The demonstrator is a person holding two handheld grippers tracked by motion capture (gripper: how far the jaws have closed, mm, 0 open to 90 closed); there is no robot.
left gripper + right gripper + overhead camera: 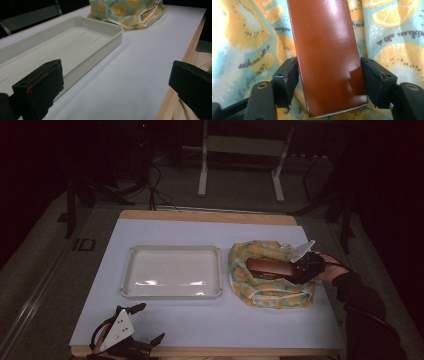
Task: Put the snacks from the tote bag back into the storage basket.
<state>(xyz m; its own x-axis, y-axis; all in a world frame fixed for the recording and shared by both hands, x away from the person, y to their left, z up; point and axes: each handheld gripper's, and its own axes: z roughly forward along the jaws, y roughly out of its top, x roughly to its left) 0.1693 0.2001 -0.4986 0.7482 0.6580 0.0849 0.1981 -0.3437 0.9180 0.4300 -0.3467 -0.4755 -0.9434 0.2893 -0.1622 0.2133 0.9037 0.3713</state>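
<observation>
A glossy brown box [270, 267] lies lengthwise over a cloth bag [260, 292] printed with orange and kiwi slices, at the right of the table. My right gripper [300, 269] is shut on the box's near end. In the right gripper view the box [324, 45] sits between both jaws of the right gripper [329, 75], which press its long sides, with the bag's cloth [392, 50] behind it. My left gripper [150, 321] rests at the table's front left edge, open. Its jaws stand wide apart around nothing in the left gripper view [115, 82].
A shallow white tray [172, 248] sits at the table's middle with nothing in it; its wall [110, 37] shows ahead of the left gripper, the bag [125, 10] beyond. A white sheet [210, 320] covers the wooden board. A dark sleeve [365, 305] enters from the right.
</observation>
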